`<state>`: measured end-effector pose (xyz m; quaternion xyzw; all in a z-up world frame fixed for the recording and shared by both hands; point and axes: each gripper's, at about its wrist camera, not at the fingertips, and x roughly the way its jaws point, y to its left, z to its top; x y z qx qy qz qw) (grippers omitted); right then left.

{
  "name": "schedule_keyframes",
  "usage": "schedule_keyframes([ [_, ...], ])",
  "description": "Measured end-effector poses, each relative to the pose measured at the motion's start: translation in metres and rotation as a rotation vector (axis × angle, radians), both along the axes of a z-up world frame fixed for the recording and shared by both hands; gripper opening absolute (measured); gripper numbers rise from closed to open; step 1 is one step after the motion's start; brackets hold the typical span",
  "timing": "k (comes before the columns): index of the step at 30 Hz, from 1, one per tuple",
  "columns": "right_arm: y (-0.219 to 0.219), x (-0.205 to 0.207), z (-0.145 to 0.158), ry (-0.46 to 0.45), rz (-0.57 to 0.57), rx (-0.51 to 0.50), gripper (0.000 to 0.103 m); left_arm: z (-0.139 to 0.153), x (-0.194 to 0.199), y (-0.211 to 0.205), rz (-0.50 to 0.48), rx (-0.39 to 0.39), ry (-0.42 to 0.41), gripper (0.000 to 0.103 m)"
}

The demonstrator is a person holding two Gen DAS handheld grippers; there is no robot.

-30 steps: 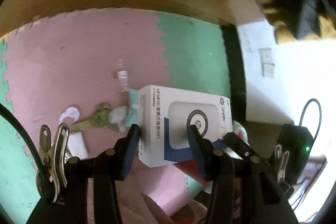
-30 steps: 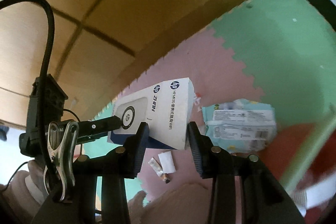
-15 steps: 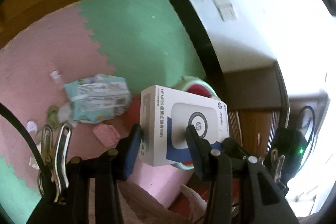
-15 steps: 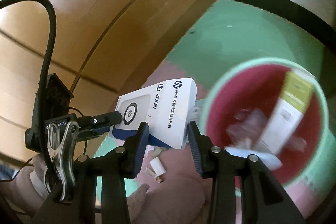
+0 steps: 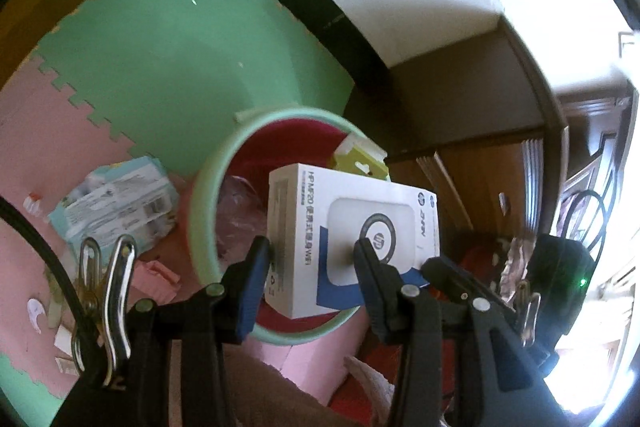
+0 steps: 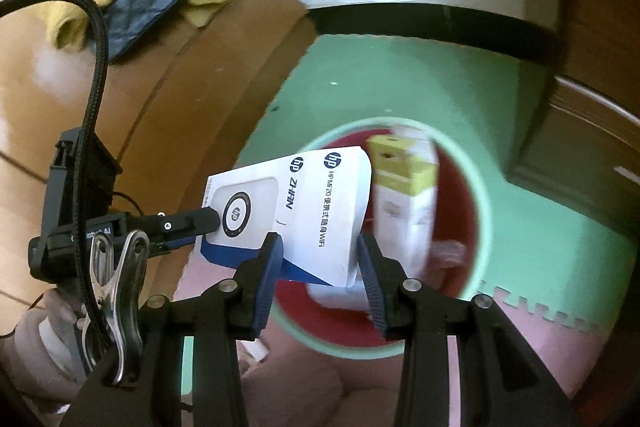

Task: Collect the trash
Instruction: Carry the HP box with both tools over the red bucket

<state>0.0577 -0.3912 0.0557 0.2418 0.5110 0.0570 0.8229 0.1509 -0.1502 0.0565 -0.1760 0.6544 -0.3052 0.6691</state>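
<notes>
Box: the white HP box (image 5: 352, 239) hangs in the air over the mouth of the bin (image 5: 200, 211), carried by both grippers at once; we judge it is poised for dropping in.
Why two grips: each gripper takes a different side of the box, which keeps a light, broad carton level while it travels.
Left gripper (image 5: 312, 263): its jaws have just been closing a little, with the box between them; the pads now press on the side panel and the printed face, so we read it as grasping the box.
Right gripper (image 6: 318, 259): set about half apart, clamped across the narrow edge of the box.
Bin: green rim, red inside, already holding a yellow-topped carton (image 6: 404, 183) and some crumpled plastic; that part of the right wrist view is blurred, so we may be misreading what lies at the bottom.
Around: a pale blue wipes packet (image 5: 116, 203) and small scraps lie on the pink and green foam mat (image 5: 180, 59), beside the bin, not yet collected.
</notes>
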Motion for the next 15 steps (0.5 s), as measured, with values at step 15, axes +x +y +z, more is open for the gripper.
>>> schedule_keyframes([
  [15, -0.028, 0.008, -0.058, 0.050, 0.040, -0.051, 0.041, -0.050, 0.003, -0.031, 0.002, 0.160, 0.041, 0.042],
])
